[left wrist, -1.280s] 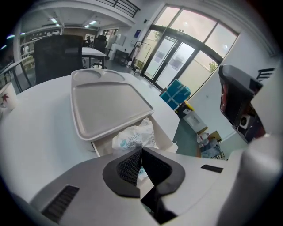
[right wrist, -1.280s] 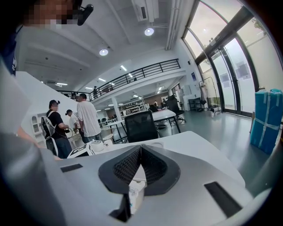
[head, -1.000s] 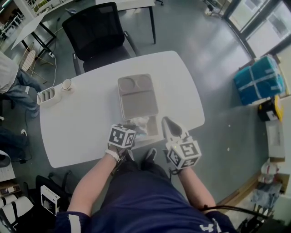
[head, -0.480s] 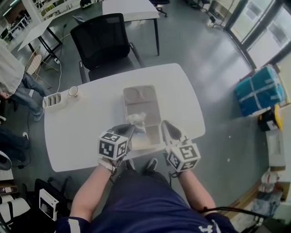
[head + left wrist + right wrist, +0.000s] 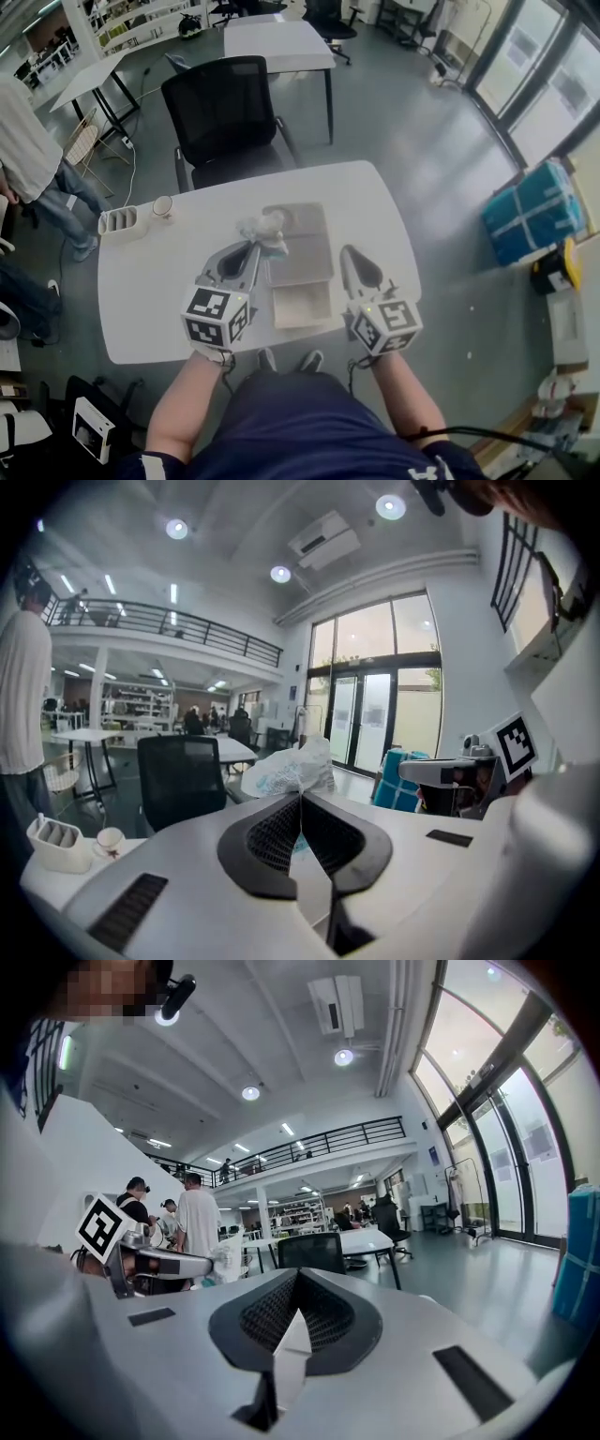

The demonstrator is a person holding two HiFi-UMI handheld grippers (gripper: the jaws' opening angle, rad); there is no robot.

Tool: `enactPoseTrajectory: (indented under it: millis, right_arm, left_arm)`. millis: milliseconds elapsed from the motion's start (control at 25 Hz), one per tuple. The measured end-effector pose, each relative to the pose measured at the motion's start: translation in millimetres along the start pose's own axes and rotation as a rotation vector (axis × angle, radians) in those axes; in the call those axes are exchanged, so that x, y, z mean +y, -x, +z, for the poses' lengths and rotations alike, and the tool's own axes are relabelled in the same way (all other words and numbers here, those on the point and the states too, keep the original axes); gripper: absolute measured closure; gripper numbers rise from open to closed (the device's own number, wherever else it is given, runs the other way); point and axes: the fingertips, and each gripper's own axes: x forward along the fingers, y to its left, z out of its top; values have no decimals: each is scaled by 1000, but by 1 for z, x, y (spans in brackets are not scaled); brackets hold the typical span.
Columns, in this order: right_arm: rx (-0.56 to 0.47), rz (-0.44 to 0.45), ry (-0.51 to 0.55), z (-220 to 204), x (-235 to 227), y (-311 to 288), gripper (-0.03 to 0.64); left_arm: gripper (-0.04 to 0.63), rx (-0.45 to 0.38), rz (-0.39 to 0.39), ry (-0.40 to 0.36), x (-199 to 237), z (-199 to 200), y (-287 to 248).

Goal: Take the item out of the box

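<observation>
Crumpled bag (image 5: 262, 227), seemingly plastic, pinched in left tongs (image 5: 256, 247).

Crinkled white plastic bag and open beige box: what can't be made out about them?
- Crinkled white plastic bag: contents and print, too small in the head view, blurred in the left gripper view.
- Its lower part: hidden by the left gripper's shut jaws.
- Open beige box: whether anything lies inside, too small in the head view; gripper bodies hide it elsewhere.
</observation>
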Motion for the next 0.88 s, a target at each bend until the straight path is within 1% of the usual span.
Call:
enactPoseTrajectory:
  millis: [160,240,360,600,680,880]
  right_arm:
    - [-43,15,29,21,4,1,600]
    - [-59,22,56,30,9,0,600]
    - [-78,30,82,41,16,-1,600]
    - [-117,48,120,55,30,1,600]
    - [-130,58,138,58,35,1,600]
    - [-141,50,160,59,38,0,600]
  left_arm:
    - [561,-93,34,-61,-3,30,10]
    - [561,-132,44,-78,-3,40,16]
    - [561,-170,51,-96,-3,51,24]
    - [561,-202,91,-208,-5,59,34]
    - [561,-212,88,-220,-5,60,35]
    - [561,-215,84,-217,-3,57,35]
